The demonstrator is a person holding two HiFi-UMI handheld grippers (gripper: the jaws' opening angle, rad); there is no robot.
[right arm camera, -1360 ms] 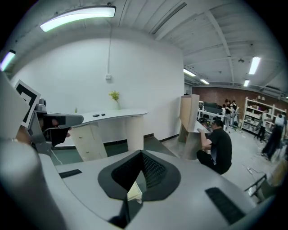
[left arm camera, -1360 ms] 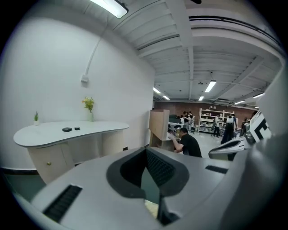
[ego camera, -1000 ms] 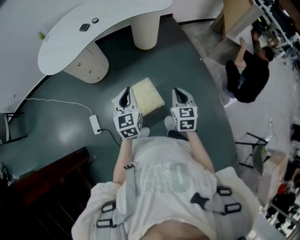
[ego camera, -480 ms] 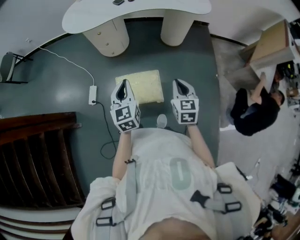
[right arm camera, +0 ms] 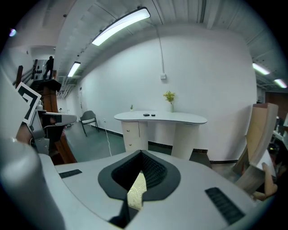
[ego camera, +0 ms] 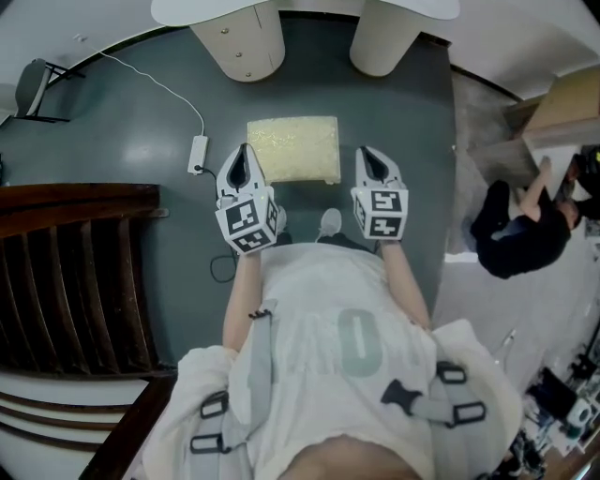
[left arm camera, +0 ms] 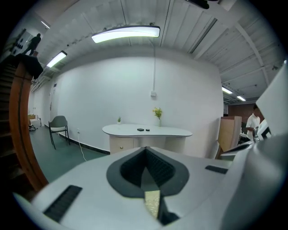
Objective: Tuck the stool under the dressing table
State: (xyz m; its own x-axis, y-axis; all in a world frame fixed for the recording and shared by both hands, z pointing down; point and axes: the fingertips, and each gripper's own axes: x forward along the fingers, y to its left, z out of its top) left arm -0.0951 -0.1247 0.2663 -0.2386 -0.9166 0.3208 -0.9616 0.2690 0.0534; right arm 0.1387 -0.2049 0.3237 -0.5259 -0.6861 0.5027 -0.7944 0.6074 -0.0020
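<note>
The stool (ego camera: 293, 148), a low square seat with a cream cushion, stands on the dark green floor just ahead of me. Beyond it is the white dressing table (ego camera: 309, 9), resting on a drawer pedestal (ego camera: 239, 42) and a round column (ego camera: 389, 42). My left gripper (ego camera: 242, 169) hovers by the stool's near left corner and my right gripper (ego camera: 370, 164) by its near right corner. Both are shut with nothing between the jaws. In the left gripper view the table (left arm camera: 146, 131) stands straight ahead. A sliver of cushion (right arm camera: 136, 191) shows below the closed jaws in the right gripper view.
A white power strip (ego camera: 198, 155) with its cable lies on the floor left of the stool. A dark wooden staircase (ego camera: 75, 272) fills the left side and a chair (ego camera: 37, 89) stands at the far left. A person (ego camera: 520, 230) crouches at the right by a cardboard box (ego camera: 562, 103).
The view has swung round, so the table and stool now sit square ahead instead of off to the upper left. Both grippers stay shut, flanking the stool's near edge.
</note>
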